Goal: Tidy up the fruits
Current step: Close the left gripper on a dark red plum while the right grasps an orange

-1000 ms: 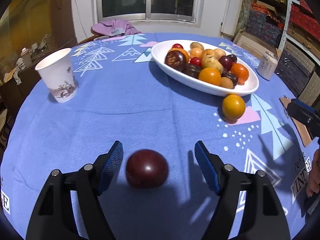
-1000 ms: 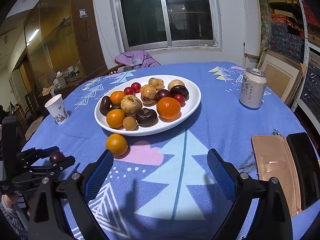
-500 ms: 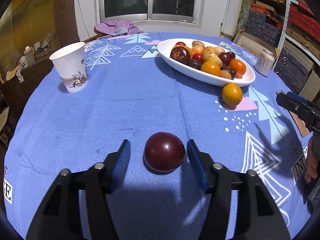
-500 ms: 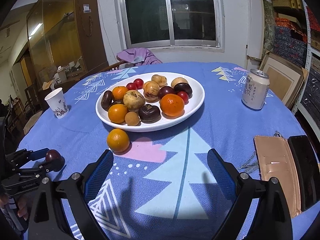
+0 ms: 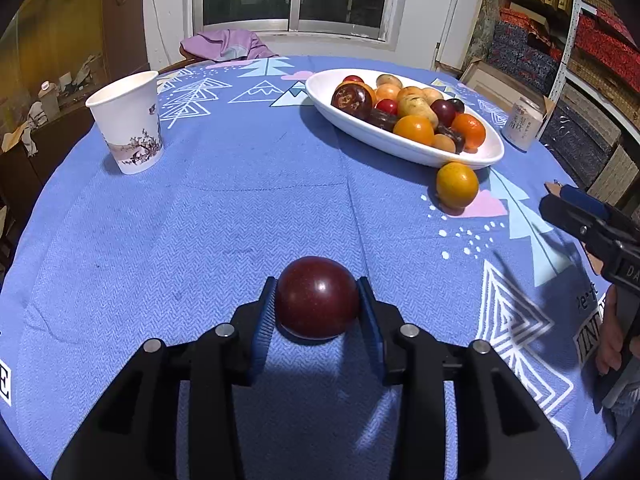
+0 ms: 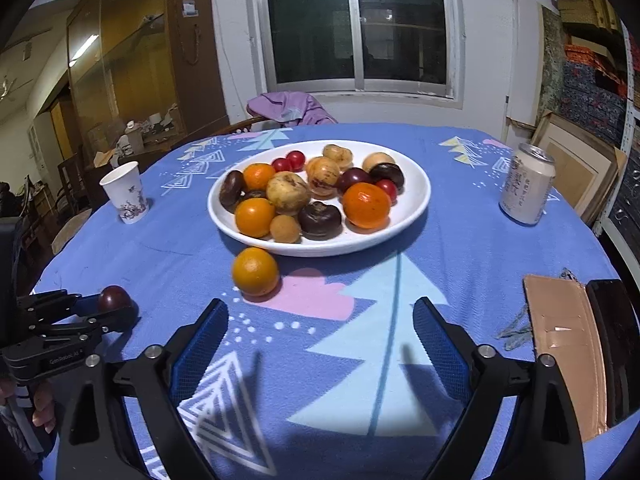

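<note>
A dark red plum (image 5: pixel 317 298) rests on the blue tablecloth, and my left gripper (image 5: pixel 317 312) has its jaws closing around it, both blue pads touching its sides. The right wrist view shows the same plum (image 6: pixel 113 298) at the far left. A loose orange (image 6: pixel 255 271) lies just in front of the white plate (image 6: pixel 420 196), which is piled with several fruits. My right gripper (image 6: pixel 320 344) hovers over the cloth a little short of the orange; its jaws are wide and closing slightly, with nothing between them.
A paper cup (image 5: pixel 128 124) stands at the left and a drink can (image 6: pixel 526 190) to the right of the plate. A brown wallet (image 6: pixel 560 340) and a dark phone (image 6: pixel 616 340) lie by the right edge. A chair with purple cloth sits beyond the table.
The left gripper's jaws have closed from wide apart until the pads meet the plum. The right gripper's jaws have narrowed slightly and it has rolled a little.
</note>
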### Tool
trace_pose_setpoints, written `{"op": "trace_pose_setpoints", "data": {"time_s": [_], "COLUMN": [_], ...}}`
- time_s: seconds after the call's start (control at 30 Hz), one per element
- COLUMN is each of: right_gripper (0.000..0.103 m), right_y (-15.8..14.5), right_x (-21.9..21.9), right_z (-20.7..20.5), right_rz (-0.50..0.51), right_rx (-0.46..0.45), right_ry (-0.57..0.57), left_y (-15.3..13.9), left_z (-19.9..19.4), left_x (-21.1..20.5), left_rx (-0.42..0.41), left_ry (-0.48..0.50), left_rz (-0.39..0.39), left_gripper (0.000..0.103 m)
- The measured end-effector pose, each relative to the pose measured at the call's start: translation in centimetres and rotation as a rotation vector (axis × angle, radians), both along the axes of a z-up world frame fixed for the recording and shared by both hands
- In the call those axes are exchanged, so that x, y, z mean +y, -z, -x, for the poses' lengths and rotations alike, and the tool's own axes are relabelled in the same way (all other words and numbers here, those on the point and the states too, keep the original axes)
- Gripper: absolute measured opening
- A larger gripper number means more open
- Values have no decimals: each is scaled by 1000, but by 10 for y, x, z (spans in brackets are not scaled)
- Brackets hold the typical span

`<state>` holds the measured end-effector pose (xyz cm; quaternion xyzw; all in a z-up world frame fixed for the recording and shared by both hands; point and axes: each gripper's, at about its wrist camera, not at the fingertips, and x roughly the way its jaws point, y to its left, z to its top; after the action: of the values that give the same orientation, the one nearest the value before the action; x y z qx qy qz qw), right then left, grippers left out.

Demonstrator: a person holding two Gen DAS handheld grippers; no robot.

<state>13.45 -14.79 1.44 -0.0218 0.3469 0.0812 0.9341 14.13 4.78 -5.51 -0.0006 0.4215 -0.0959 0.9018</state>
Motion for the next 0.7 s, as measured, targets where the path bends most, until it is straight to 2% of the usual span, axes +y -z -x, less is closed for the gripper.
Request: {"op": "trace_pose_setpoints", "data": {"time_s": [0.1,0.13,0.23,0.37,0.7], "right_gripper": [72,70,70,70,70], "right_y": [2,4,15,23,39], "right_x": [17,21,35,41,55], "right_z": [-9,-13,-27,-46,-72], "right_rz": [13,16,43,8,22], "right_rx": [33,48,97,152,191], "right_ry": [-22,-23,-7,17,41], "left_y": [0,0,0,1,2], "left_z": [-1,-1,-1,-1,-3], "left_x": [-2,-3,-3,-2,-3], "left_rx": [1,1,0,2,6], "left_ry": [-4,-6,-7,-5,-5], "left_rz": [0,0,-4,-3,1], "left_gripper": [39,39,39,39,39]}}
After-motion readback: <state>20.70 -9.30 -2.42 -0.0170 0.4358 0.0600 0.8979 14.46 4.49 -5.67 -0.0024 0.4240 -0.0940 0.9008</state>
